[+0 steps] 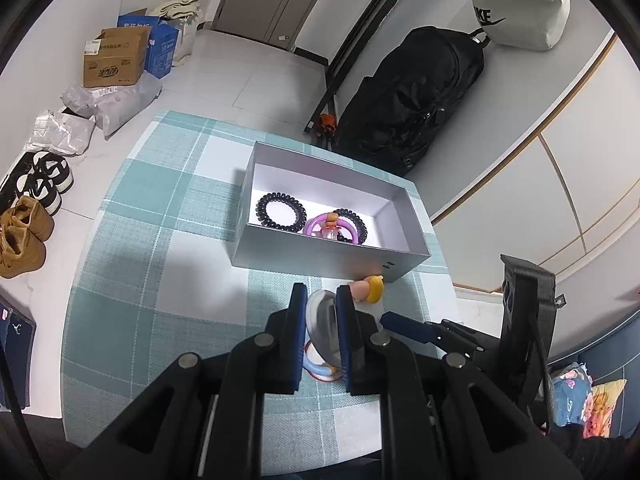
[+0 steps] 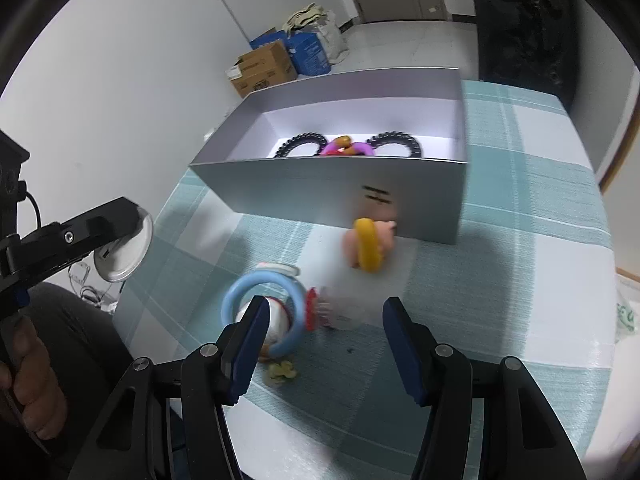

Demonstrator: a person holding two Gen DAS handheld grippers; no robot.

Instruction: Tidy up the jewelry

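An open grey box (image 1: 280, 248) on the checked tablecloth holds two black spiral hair ties (image 1: 280, 210) and a purple ring (image 1: 320, 224). My left gripper (image 1: 322, 312) is shut on a white round disc (image 1: 320, 316) just in front of the box; the disc (image 2: 128, 252) also shows at the left of the right wrist view. My right gripper (image 2: 326, 340) stands open above the cloth with nothing between its fingers. A blue ring toy (image 2: 260, 304) lies beside its left finger. A yellow ring with a pink figure (image 2: 368, 244) rests against the box wall (image 2: 320, 196).
A small yellowish scrap (image 2: 282, 370) lies on the cloth near the right gripper. On the floor are cardboard boxes (image 1: 116, 56), shoes (image 1: 24, 232) and a black bag (image 1: 408, 92). A person's hand (image 2: 28, 380) grips the left tool. The table edge (image 1: 76, 300) curves at the left.
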